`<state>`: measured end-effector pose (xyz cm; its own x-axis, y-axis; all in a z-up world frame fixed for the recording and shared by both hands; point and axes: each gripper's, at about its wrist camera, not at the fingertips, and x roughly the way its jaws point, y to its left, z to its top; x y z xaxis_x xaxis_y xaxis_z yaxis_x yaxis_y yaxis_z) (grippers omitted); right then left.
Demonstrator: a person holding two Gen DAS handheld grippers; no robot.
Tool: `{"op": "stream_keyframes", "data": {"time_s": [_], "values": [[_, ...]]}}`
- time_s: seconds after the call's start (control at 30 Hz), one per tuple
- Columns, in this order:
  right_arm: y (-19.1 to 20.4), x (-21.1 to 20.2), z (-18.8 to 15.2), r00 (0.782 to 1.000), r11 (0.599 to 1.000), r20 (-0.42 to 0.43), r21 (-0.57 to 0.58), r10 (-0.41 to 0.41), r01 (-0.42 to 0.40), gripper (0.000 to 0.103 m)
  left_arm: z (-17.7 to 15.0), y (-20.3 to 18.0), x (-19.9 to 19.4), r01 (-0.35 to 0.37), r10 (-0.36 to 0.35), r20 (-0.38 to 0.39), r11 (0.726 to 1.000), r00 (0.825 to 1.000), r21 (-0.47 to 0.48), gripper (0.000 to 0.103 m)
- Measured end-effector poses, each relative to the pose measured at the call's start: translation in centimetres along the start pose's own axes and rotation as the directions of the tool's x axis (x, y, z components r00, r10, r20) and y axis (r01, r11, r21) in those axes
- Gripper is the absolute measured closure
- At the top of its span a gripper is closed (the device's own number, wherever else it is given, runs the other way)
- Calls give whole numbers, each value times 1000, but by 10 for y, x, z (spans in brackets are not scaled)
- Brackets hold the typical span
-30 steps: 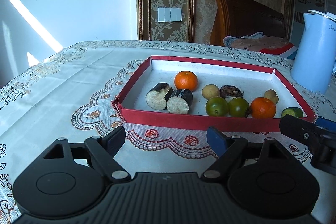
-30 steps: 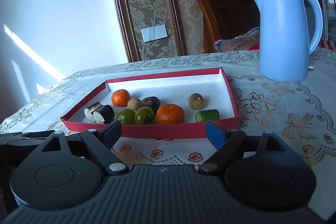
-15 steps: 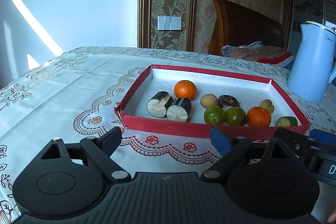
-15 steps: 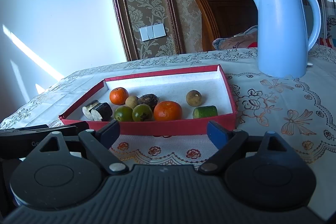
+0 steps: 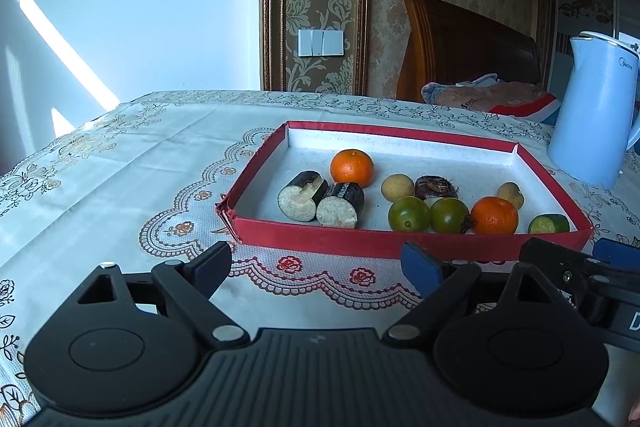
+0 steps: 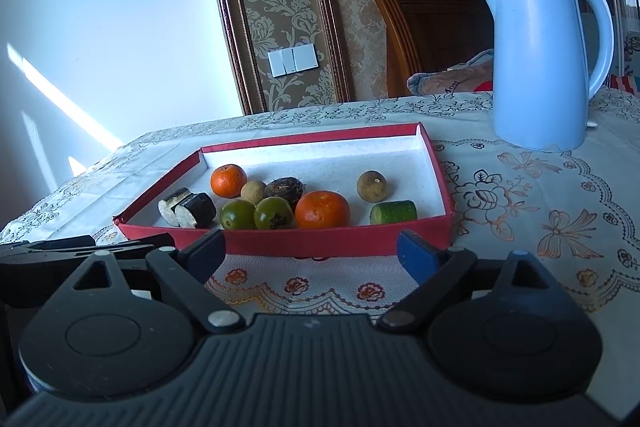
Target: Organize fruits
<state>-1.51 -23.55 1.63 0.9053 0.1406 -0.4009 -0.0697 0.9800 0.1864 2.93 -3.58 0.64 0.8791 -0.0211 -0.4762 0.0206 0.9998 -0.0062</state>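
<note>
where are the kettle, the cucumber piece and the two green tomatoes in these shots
kettle [image 6: 540,67], right wrist view, middle of its blue body
cucumber piece [image 6: 394,212], right wrist view, its green side
left green tomato [image 5: 409,214], left wrist view, its front face
right green tomato [image 5: 449,215], left wrist view, its front face

Both wrist cameras face the red tray [image 5: 400,241] from nearby.

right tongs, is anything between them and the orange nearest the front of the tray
Only the red tray's front wall stands between the right tongs and the near orange. The tongs are opening, with nothing between them, so they would need to come over that wall.
</note>
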Motion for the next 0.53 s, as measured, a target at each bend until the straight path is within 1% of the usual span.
{"op": "stream_keyframes", "data": {"time_s": [0.23, 0.53], "values": [[0, 1, 0, 1000, 1000, -2, 0, 0, 0, 10, -1, -5, -4, -4, 4, 26, 1000, 1000, 30, 11], [0, 0, 0, 1000, 1000, -1, 0, -2, 2, 9, -2, -6, -5, -12, 11, 38, 999, 999, 34, 10]]}}
